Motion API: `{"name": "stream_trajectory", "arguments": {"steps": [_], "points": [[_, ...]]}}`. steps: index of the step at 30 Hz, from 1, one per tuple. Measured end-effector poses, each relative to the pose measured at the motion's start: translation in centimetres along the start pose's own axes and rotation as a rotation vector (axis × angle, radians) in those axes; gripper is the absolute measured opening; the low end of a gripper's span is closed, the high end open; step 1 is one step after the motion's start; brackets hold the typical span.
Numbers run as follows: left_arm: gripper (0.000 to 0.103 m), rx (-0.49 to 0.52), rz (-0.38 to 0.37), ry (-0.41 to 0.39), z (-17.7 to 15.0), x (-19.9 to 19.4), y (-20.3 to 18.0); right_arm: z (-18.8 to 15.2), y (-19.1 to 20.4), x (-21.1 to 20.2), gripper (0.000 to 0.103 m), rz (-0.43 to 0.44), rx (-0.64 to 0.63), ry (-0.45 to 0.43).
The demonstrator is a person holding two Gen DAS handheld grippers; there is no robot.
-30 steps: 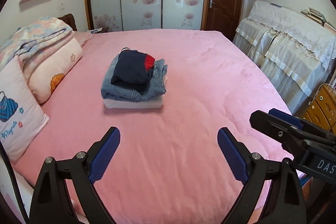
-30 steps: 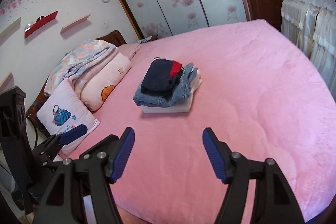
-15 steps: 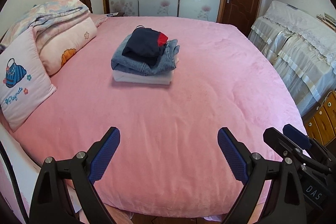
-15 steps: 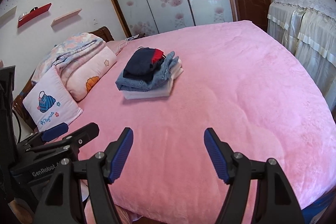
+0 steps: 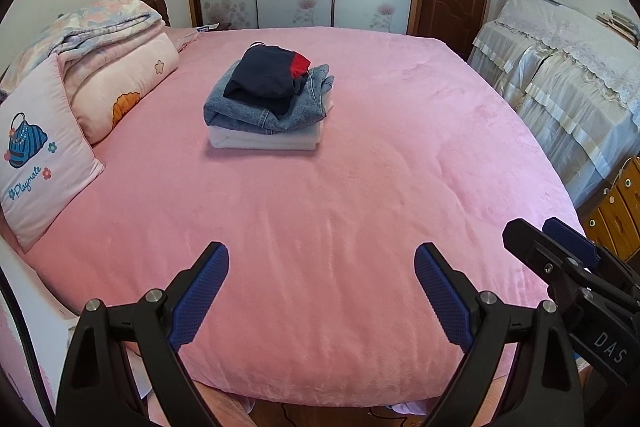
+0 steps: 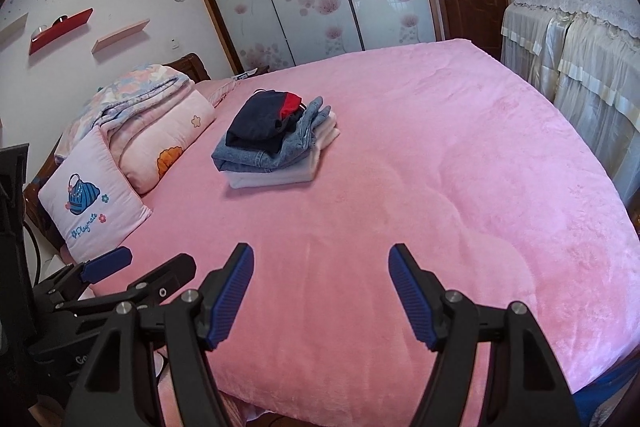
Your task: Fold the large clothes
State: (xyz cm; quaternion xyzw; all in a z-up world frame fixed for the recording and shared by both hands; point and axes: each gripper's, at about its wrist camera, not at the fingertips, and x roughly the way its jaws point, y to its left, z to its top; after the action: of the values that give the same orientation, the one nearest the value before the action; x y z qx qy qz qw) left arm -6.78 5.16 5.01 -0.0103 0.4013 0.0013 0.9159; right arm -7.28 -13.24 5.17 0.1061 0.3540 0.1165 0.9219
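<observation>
Readable lettering in the bedroom views

The pink cushion [image 5: 38,163] at the bed's head end carried the embroidered script "Playmate" under a blue handbag motif, legible in both wrist views [image 6: 90,201]. In the left wrist view, white capitals "DAS" stood on the black body of the right gripper [image 5: 576,267], cut off at the frame edge. In the right wrist view, the body of the left gripper [image 6: 132,271] showed only a partial "Ge"; the remaining letters were hidden.
</observation>
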Motion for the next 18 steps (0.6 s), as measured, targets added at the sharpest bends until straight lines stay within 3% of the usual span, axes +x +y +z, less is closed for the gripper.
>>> {"name": "stream_trajectory", "arguments": {"steps": [18], "points": [[0.093,-0.015,-0.004,0.016,-0.41,-0.2,0.53,-0.74,0.63,-0.41,0.074,-0.065,-0.066,-0.009]]}}
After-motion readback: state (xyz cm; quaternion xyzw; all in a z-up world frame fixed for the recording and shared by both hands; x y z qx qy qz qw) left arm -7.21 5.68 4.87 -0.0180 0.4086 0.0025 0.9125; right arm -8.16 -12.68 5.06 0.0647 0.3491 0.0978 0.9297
